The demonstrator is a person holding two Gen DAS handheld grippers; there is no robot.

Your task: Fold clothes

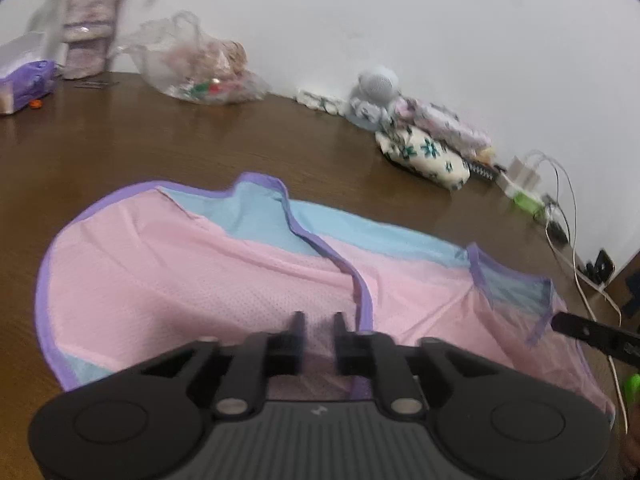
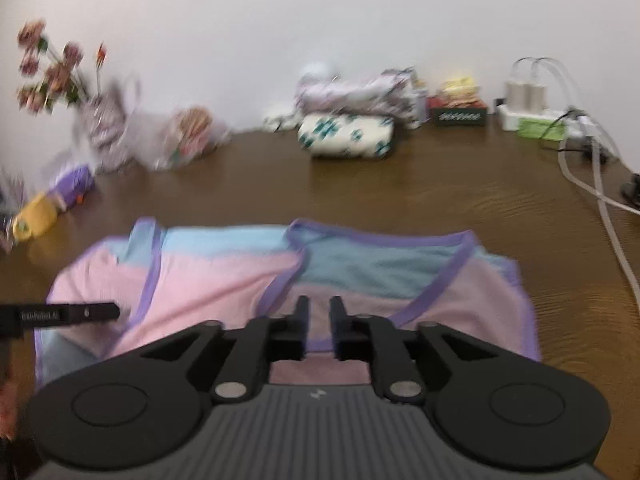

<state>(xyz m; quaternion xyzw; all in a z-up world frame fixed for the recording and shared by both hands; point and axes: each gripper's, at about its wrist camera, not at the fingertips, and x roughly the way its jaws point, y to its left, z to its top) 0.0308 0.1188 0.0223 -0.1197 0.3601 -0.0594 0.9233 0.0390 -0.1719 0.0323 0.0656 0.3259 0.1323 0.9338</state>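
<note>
Only our right view shows the flowers [image 2: 48,68]. Both our left tool [image 1: 317,322] and right tool [image 2: 319,306] sit slightly apart above the garment [image 1: 180,272].

Pink and blue garment [image 1: 224,276] looks like thin perforated mesh cloth, lying on a glossy wood-grain table [image 1: 200,144].
</note>
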